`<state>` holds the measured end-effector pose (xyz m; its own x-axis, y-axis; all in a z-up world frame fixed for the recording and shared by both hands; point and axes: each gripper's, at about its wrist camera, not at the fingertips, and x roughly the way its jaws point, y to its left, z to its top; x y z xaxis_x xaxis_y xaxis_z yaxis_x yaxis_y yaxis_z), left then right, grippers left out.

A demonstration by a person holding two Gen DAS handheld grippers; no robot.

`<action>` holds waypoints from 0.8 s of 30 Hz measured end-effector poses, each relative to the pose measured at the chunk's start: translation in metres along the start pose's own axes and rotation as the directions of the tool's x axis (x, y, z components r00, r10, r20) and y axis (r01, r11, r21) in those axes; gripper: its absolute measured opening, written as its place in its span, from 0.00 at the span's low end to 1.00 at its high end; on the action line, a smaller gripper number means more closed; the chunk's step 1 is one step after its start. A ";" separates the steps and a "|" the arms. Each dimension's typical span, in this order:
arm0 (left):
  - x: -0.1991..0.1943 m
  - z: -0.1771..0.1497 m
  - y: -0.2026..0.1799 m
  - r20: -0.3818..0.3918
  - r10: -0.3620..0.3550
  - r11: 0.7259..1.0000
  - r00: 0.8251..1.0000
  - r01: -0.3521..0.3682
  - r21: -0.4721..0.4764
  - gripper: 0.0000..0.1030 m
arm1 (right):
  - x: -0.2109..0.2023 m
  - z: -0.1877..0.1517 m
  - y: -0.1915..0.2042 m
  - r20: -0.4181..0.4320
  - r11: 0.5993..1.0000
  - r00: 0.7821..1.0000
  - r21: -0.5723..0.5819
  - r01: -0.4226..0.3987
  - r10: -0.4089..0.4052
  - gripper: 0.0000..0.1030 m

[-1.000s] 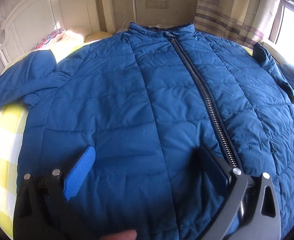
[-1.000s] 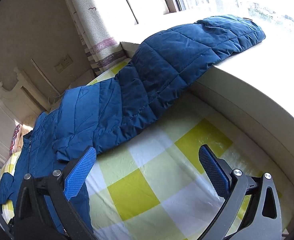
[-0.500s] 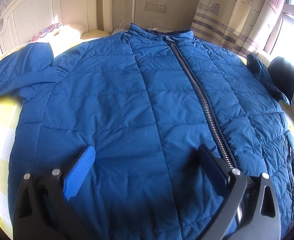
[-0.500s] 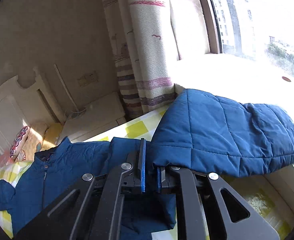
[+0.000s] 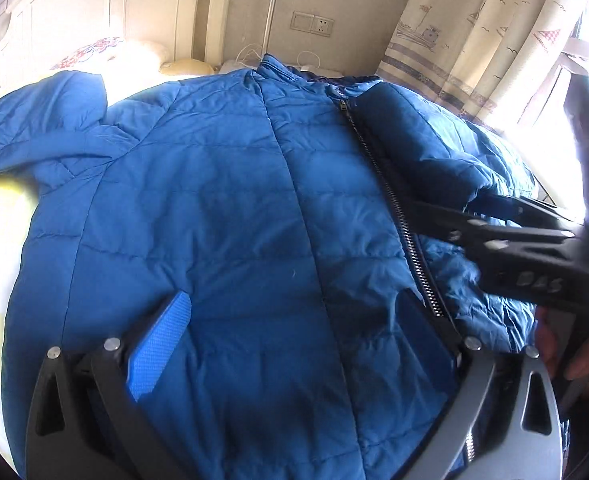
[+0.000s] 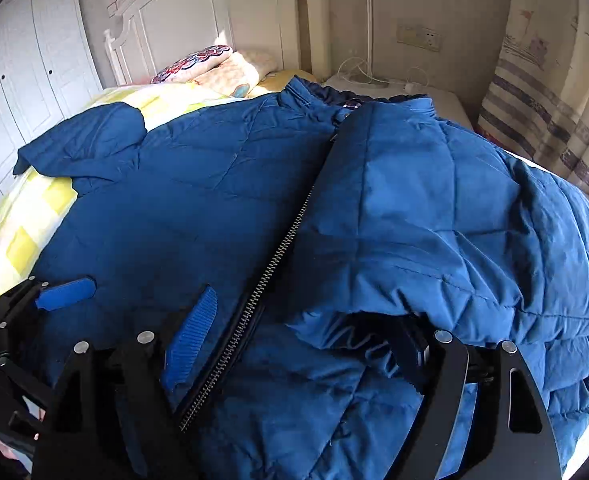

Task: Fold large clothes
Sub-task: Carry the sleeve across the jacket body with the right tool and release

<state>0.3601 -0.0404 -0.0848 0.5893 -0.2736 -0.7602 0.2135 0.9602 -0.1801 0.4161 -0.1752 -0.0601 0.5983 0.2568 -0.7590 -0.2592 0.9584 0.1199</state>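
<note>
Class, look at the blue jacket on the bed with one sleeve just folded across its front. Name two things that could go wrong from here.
1. The folded sleeve lies puffy and bunched over the jacket. The right claw has just been opening, so the sleeve may spring back or slide off.
2. One finger of that claw sits under the sleeve's edge; pulling away could drag the fold open.
3. The other sleeve is still spread out, so the fold is lopsided.

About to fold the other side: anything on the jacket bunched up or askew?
Yes. The sleeve folded over the jacket lies puffed and rumpled, its cuff end draped over one finger of the open right claw, beside the zipper. The far sleeve is bent back on itself.
</note>
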 end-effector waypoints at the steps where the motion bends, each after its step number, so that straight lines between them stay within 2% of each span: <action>1: 0.000 0.000 0.000 0.000 0.001 1.000 1.000 -0.001 0.001 0.98 | -0.016 -0.004 -0.008 0.019 0.999 1.000 0.035 -0.011 0.010 0.77; 3: 0.000 0.000 0.001 0.002 0.005 1.000 1.000 -0.005 0.001 0.98 | -0.048 -0.017 -0.026 0.087 0.996 0.996 0.084 0.007 -0.015 0.84; 5: -0.001 0.001 -0.003 0.007 0.040 0.999 0.999 -0.040 0.010 0.98 | -0.071 -0.034 -0.053 0.136 0.980 0.981 0.160 0.117 -0.139 0.84; 7: -0.006 0.004 -0.015 0.030 0.078 0.996 0.996 -0.080 0.048 0.98 | -0.076 -0.053 -0.090 0.124 0.936 0.960 0.284 0.207 -0.250 0.84; 8: -0.009 0.008 -0.025 0.053 0.073 0.994 0.996 -0.077 0.083 0.98 | -0.075 -0.065 -0.110 0.097 0.908 0.956 0.350 0.228 -0.278 0.82; 9: -0.012 0.013 -0.039 0.075 0.067 0.989 0.995 -0.077 0.129 0.98 | -0.072 -0.076 -0.130 0.072 0.878 0.954 0.416 0.236 -0.290 0.73; 10: -0.014 0.019 -0.055 0.096 0.067 0.980 0.993 -0.083 0.180 0.98 | -0.069 -0.087 -0.148 0.058 0.848 0.961 0.486 0.210 -0.271 0.68; 11: -0.014 0.026 -0.073 0.112 0.059 0.970 0.992 -0.084 0.230 0.98 | -0.072 -0.094 -0.161 0.086 0.829 0.971 0.541 0.144 -0.225 0.62; 12: -0.013 0.034 -0.092 0.120 0.042 0.958 0.992 -0.074 0.276 0.98 | -0.077 -0.097 -0.166 0.107 0.808 0.962 0.570 0.148 -0.252 0.61; 13: -0.010 0.042 -0.112 0.121 0.023 0.946 0.992 -0.061 0.318 0.98 | -0.078 -0.100 -0.171 0.083 0.776 0.952 0.602 0.187 -0.294 0.61; 15: 0.003 0.057 -0.153 0.112 0.002 0.913 0.994 -0.048 0.405 0.98 | -0.080 -0.105 -0.181 0.108 0.750 0.956 0.647 0.142 -0.274 0.59; 16: 0.010 0.063 -0.174 0.104 -0.006 0.893 0.995 -0.041 0.449 0.98 | -0.082 -0.107 -0.184 0.111 0.742 0.954 0.655 0.139 -0.277 0.56; 20: 0.045 0.076 -0.243 0.034 -0.053 0.800 0.998 0.022 0.599 0.93 | -0.080 -0.105 -0.182 0.106 0.742 0.953 0.654 0.148 -0.284 0.56; 21: 0.056 0.078 -0.255 0.007 -0.052 0.781 0.999 0.037 0.624 0.91 | -0.079 -0.104 -0.181 0.108 0.741 0.953 0.655 0.146 -0.283 0.52; 22: 0.067 0.081 -0.263 -0.018 -0.040 0.772 0.999 0.043 0.634 0.78 | -0.080 -0.106 -0.182 0.105 0.731 0.951 0.666 0.150 -0.291 0.51; 23: 0.080 0.084 -0.268 -0.041 -0.011 0.769 0.999 0.034 0.639 0.74 | -0.080 -0.107 -0.184 0.118 0.726 0.952 0.675 0.131 -0.282 0.51; 24: 0.092 0.085 -0.269 -0.060 0.013 0.768 0.998 0.028 0.640 0.74 | -0.080 -0.108 -0.186 0.128 0.723 0.954 0.681 0.115 -0.273 0.51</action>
<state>0.4233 -0.3290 -0.0527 0.5442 -0.2570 -0.7986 0.6792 0.6938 0.2396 0.3346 -0.3875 -0.0914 0.7385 -0.0005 -0.6742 0.3976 0.8079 0.4349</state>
